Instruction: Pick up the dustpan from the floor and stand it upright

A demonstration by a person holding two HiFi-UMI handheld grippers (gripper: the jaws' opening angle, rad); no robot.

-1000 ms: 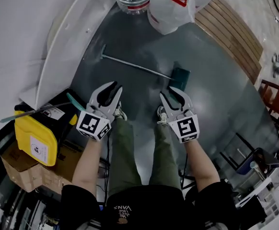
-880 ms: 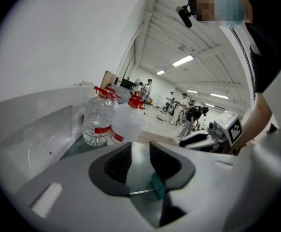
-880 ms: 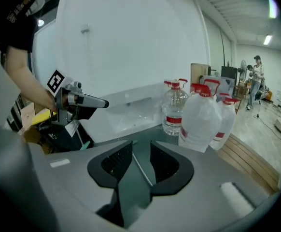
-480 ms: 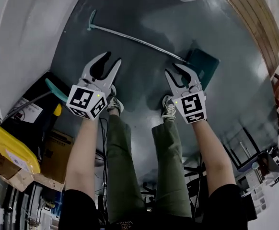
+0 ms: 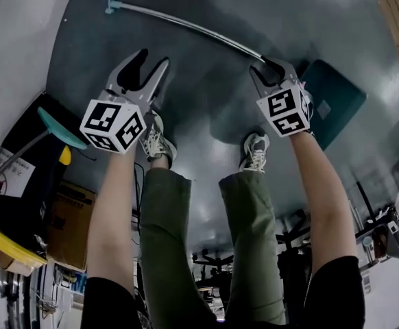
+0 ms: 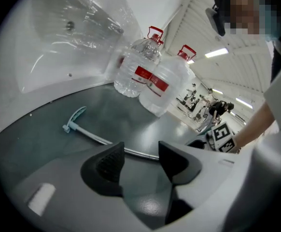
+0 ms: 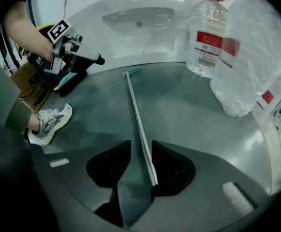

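Observation:
The dustpan lies flat on the dark floor: its teal pan at the right, its long metal handle running up-left to a teal end grip. My right gripper is down at the handle's pan end. Its jaws have just been opening, and the handle runs between them, close to the right jaw, with a gap on the left. My left gripper hangs short of the handle. Its jaws have just been opening too, with nothing between them.
Two big water bottles stand at the floor's far side by a white curved wall. The person's shoes are just behind the grippers. Boxes and a teal-ended tool sit at the left.
Both grippers have sunk toward the floor and the handle. The left jaws have spread from nearly closed to wide. The right gripper now straddles the handle near the pan.

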